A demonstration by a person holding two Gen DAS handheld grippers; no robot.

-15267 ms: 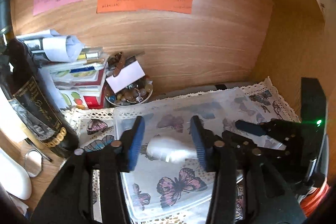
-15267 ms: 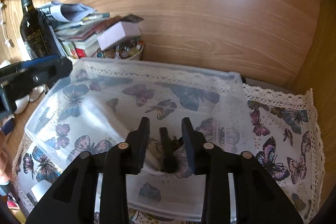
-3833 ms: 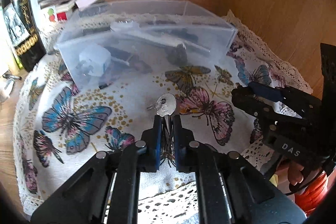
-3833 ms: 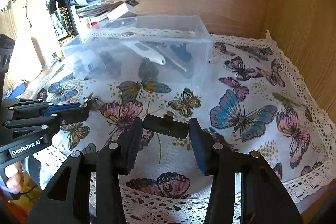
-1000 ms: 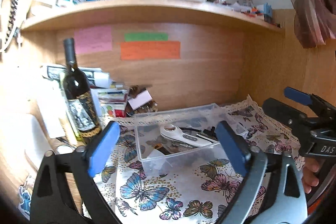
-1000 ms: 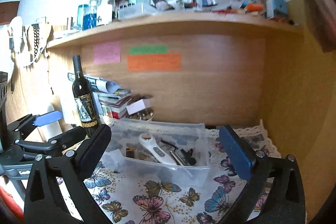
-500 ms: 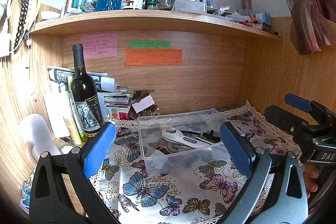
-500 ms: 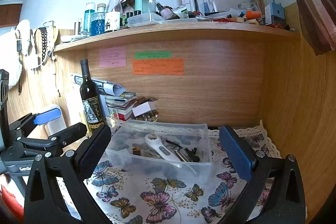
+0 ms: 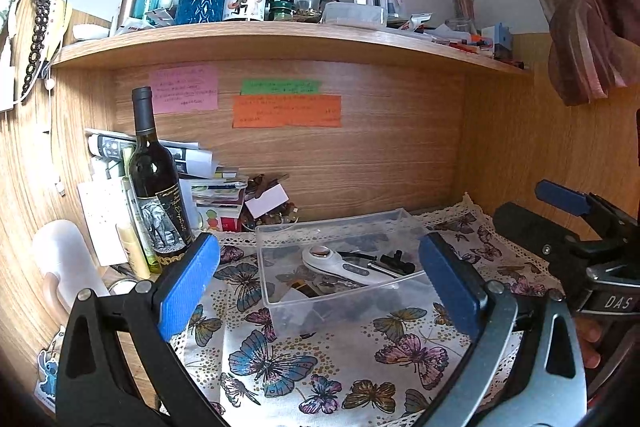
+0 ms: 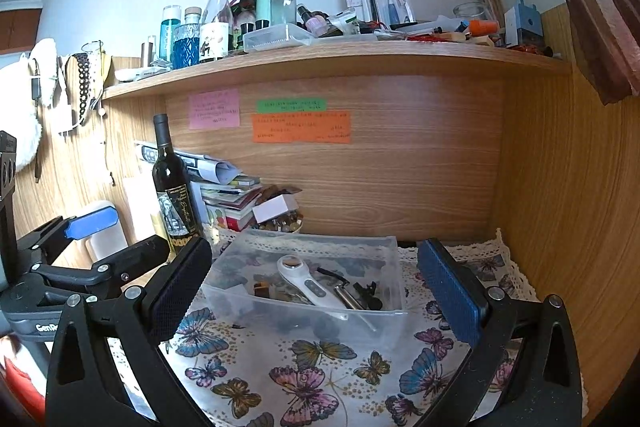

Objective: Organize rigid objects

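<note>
**Clear plastic bin with sorted small items**

Clear plastic bin (image 9: 344, 301), rectangular, open-topped, translucent walls; stands upright on the butterfly-print cloth (image 9: 276, 363) near the wooden back panel. Contents, all lying flat on the bin floor:

- White handheld device (image 10: 308, 285) with a round head and a long handle bearing small buttons; lies diagonally across the middle, head toward the back.
- Small black parts (image 10: 370, 297), clustered at the right end beside the handle.
- Slim metallic piece (image 10: 346, 295), just right of the white handle.
- Small dark brown-and-black item (image 10: 262, 289), left of the white device; details unclear.
</note>
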